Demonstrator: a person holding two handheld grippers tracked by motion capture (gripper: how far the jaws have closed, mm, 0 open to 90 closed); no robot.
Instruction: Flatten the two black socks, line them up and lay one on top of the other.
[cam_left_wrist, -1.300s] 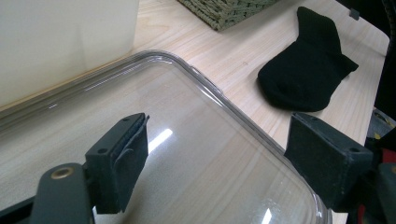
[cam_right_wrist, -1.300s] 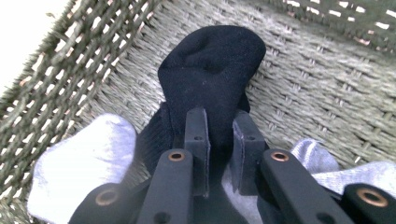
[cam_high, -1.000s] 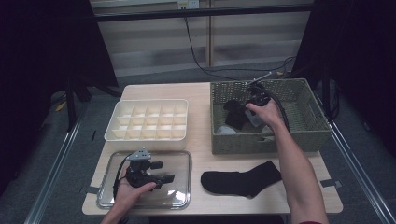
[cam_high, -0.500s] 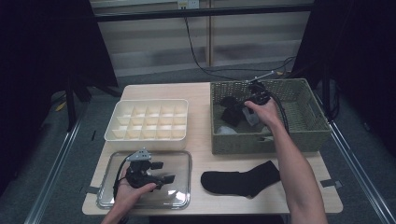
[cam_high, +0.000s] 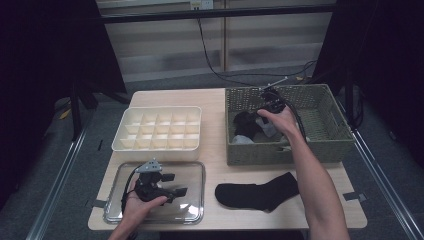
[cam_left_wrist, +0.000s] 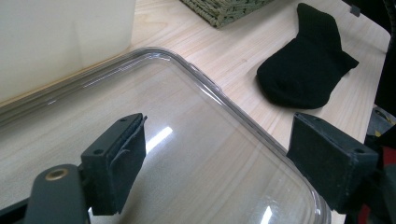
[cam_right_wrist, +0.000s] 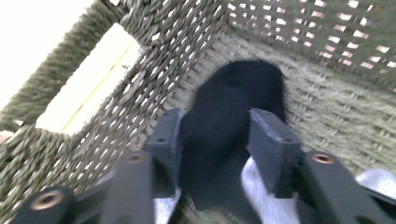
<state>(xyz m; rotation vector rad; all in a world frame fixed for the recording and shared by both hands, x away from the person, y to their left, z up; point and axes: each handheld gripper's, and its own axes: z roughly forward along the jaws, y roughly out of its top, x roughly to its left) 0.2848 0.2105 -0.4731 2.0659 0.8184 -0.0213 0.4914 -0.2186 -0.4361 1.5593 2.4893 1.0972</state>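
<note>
The right gripper (cam_high: 260, 116) is down inside the woven basket (cam_high: 330, 145), its jaws just having been opening and now standing about half apart around a black sock (cam_right_wrist: 233, 116) that lies on the basket floor against the wall; whether the pads press the cloth I cannot tell. This looks like the pick-up step for a second sock, with one black sock (cam_high: 257, 192) already laid flat on the table in front of the basket. Next the jaws need to close firmly on the cloth and lift it clear of the grey items beside it. The left gripper (cam_high: 175, 192) rests wide open and empty over the clear tray (cam_high: 197, 167)
</note>
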